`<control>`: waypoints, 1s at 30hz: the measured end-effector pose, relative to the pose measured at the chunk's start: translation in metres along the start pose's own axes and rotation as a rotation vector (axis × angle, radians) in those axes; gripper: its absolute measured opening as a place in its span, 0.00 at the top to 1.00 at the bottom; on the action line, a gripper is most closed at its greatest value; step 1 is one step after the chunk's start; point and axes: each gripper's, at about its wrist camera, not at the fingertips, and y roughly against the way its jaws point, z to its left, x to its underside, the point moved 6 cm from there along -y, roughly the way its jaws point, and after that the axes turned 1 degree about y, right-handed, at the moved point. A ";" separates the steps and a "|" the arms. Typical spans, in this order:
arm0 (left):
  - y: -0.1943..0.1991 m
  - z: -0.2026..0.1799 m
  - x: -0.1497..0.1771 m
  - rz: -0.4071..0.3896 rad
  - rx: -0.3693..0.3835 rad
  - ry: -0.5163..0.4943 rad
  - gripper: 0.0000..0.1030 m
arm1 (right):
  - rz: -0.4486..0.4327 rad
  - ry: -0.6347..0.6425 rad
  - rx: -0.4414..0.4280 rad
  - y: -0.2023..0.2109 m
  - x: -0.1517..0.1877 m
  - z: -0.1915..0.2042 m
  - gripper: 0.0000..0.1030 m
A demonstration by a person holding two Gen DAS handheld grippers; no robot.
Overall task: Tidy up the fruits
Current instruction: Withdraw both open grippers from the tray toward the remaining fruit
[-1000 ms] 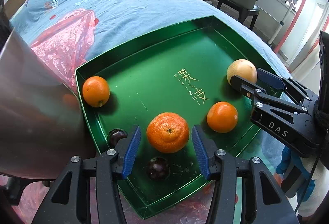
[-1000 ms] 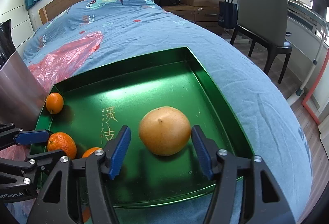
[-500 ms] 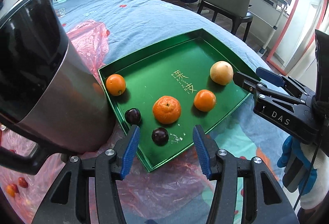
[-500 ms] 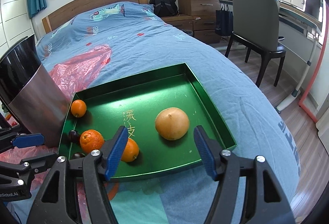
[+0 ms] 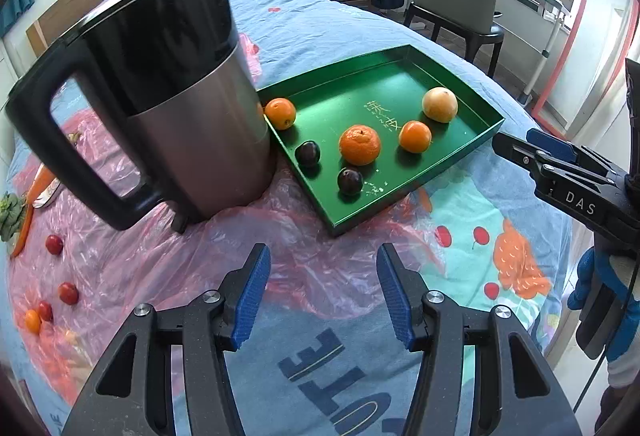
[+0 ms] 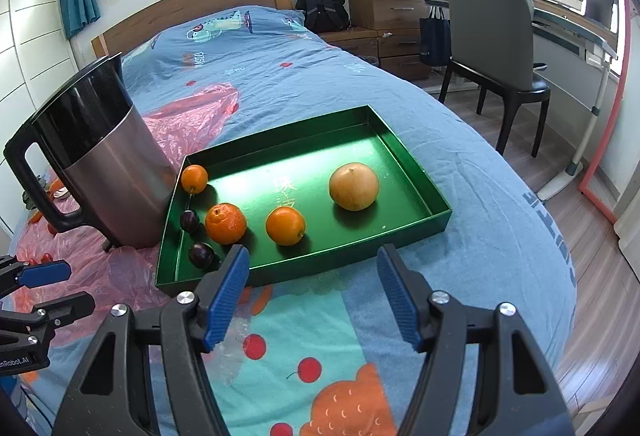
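In the left wrist view the green tray (image 5: 460,151) sits right of centre on the blue bedspread (image 5: 320,23), and it holds six fruits: a pale yellow fruit (image 5: 439,104) at its upper right, a small orange (image 5: 415,136) just below that, a dimpled mandarin (image 5: 359,144) at the middle, another small orange (image 5: 280,113) in the tray's upper-left corner, and two dark plums (image 5: 307,153) (image 5: 350,180) along the near-left wall.

A tall steel-and-black kettle (image 5: 192,107) fills the upper left of the frame — its body stands just beside the tray's left wall. Under it lies crumpled pink plastic sheet (image 5: 168,256), and at the far left edge small red and orange fruits (image 5: 68,293) are scattered on that sheet.

The left gripper (image 5: 323,292) hangs at the bottom of the frame over plastic and bedspread, its blue pads apart with nothing between them. The right gripper (image 6: 313,294) — bottom centre of its own view, just short of the tray's near wall — also has its jaws spread and empty. A grey chair (image 6: 492,47) stands at the upper right.
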 end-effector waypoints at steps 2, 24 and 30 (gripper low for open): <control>0.009 0.007 0.008 -0.006 -0.011 0.011 0.52 | -0.004 0.001 -0.005 0.007 0.004 0.005 0.12; 0.066 0.111 0.086 -0.057 -0.089 0.174 0.52 | -0.025 0.145 -0.176 0.056 0.038 0.133 0.12; 0.070 0.144 0.108 -0.058 -0.112 0.233 0.52 | -0.023 0.194 -0.231 0.061 0.044 0.176 0.02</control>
